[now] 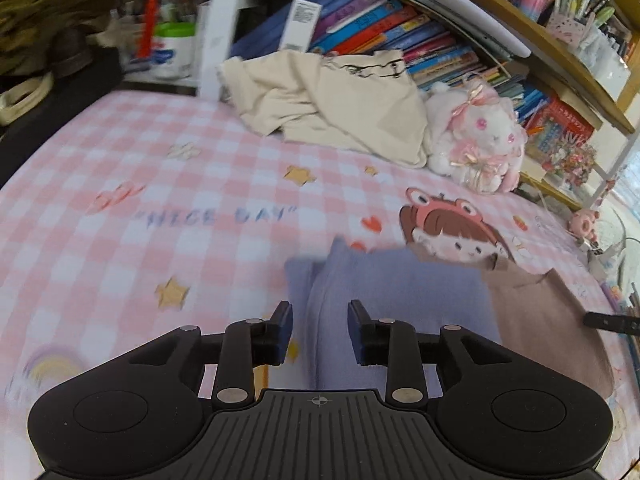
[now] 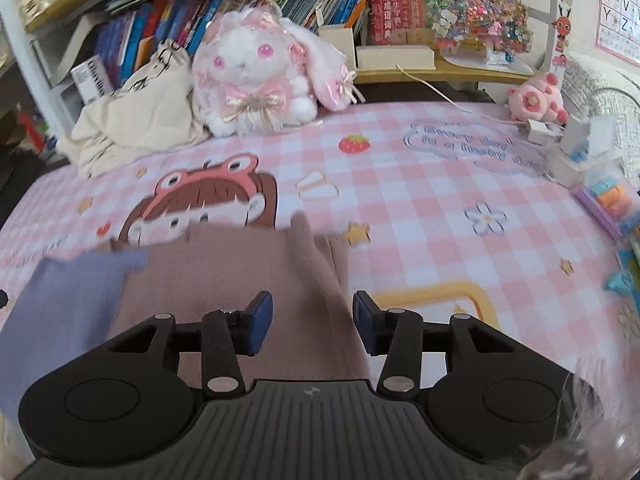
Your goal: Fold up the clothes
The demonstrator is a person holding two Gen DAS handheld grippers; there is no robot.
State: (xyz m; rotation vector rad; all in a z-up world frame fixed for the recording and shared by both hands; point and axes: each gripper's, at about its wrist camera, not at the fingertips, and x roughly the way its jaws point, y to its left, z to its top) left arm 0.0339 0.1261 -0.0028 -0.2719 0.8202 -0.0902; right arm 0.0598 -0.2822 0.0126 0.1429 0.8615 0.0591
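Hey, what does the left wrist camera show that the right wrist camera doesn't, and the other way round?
Only the left wrist view shows the "NICE DAY" print and the open left gripper above the purple garment. Only the right wrist view shows the strawberry print, the alphabet poster and the open right gripper above the brown garment. Both share the bunny plush, the cream tote bag, the bookshelf and both garments.
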